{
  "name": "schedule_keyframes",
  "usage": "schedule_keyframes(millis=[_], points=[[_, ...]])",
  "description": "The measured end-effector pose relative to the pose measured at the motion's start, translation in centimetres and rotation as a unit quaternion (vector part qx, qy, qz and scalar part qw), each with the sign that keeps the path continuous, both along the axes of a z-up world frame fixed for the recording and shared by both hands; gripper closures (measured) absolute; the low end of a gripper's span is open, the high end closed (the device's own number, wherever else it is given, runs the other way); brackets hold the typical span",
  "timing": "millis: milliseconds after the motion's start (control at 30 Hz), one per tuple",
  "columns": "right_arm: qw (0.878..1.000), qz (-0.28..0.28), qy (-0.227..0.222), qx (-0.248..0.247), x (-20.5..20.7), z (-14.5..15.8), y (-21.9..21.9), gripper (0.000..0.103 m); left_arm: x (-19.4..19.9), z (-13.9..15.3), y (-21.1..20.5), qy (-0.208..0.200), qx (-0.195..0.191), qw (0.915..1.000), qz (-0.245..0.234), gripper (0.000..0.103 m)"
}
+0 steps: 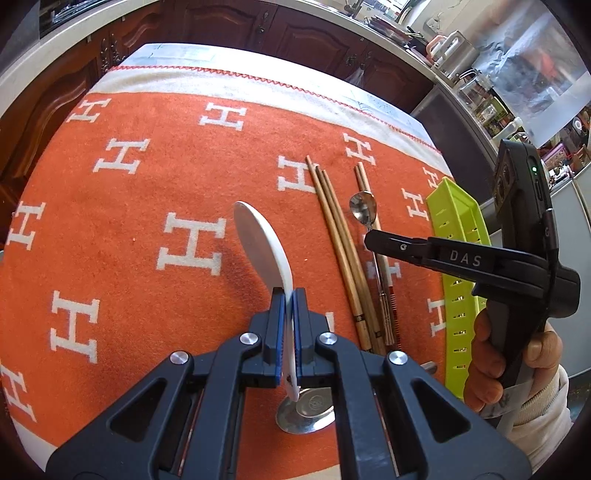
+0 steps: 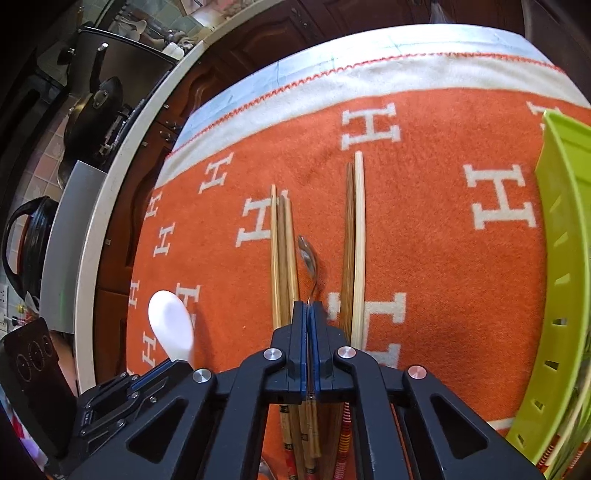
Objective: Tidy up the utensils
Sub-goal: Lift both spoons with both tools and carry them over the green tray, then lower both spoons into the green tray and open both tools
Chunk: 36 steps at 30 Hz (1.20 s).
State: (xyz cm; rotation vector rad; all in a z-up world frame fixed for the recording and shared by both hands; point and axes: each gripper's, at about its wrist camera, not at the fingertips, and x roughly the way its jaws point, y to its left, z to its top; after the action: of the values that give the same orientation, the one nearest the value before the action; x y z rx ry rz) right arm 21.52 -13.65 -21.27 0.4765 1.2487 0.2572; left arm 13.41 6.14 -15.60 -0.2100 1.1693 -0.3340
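Between the right gripper's (image 2: 309,308) closed pads sat the metal spoon's (image 2: 308,258) handle, amid chopsticks (image 2: 284,258) on the orange cloth (image 2: 424,221). Only the left wrist view showed the left gripper (image 1: 289,295) clamped on the white spoon (image 1: 264,247), with a steel ladle bowl (image 1: 306,415) beneath.

I am working in a home kitchen. Dark wooden cabinets (image 1: 303,29) run under a pale counter (image 2: 92,206), with pans (image 2: 96,110) alongside.

Your white spoon (image 1: 264,243), brown chopsticks (image 1: 338,251), lime-green tray (image 1: 456,236), on orange cloth (image 1: 147,206) patterned with white H's.
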Motion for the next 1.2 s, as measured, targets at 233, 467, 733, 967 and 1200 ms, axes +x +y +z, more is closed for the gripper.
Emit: schedule_keyframes(millis=[233,467,733,967,1200], points=[[0.999,-0.011,-0.031,0.011,-2.2,3.2,-1.7,0.101,-0.9,2.4,-1.1,-0.018,-0.005,0.9997,-0.017,0.101],[0.995,-0.053,-0.083,0.027,-6.4,8.6,-6.6,0.101,-2.3,6.3,-4.4,-0.046,-0.017,0.9971,-0.059,0.101],[0.986,-0.114,-0.117,-0.044,-13.0,12.9,-14.7,0.101,-4.6,9.9,-13.9,-0.065,-0.023,0.9853,-0.156,0.101],[0.982,-0.15,-0.081,-0.08,-16.8,10.5,-19.4,0.101,-6.5,8.9,-23.0,-0.045,-0.006,0.9733,-0.225,0.101],[0.983,-0.146,-0.055,-0.092,-18.6,7.9,-21.0,0.101,-7.4,4.4,-27.1,0.001,0.03,0.9693,-0.244,0.101]])
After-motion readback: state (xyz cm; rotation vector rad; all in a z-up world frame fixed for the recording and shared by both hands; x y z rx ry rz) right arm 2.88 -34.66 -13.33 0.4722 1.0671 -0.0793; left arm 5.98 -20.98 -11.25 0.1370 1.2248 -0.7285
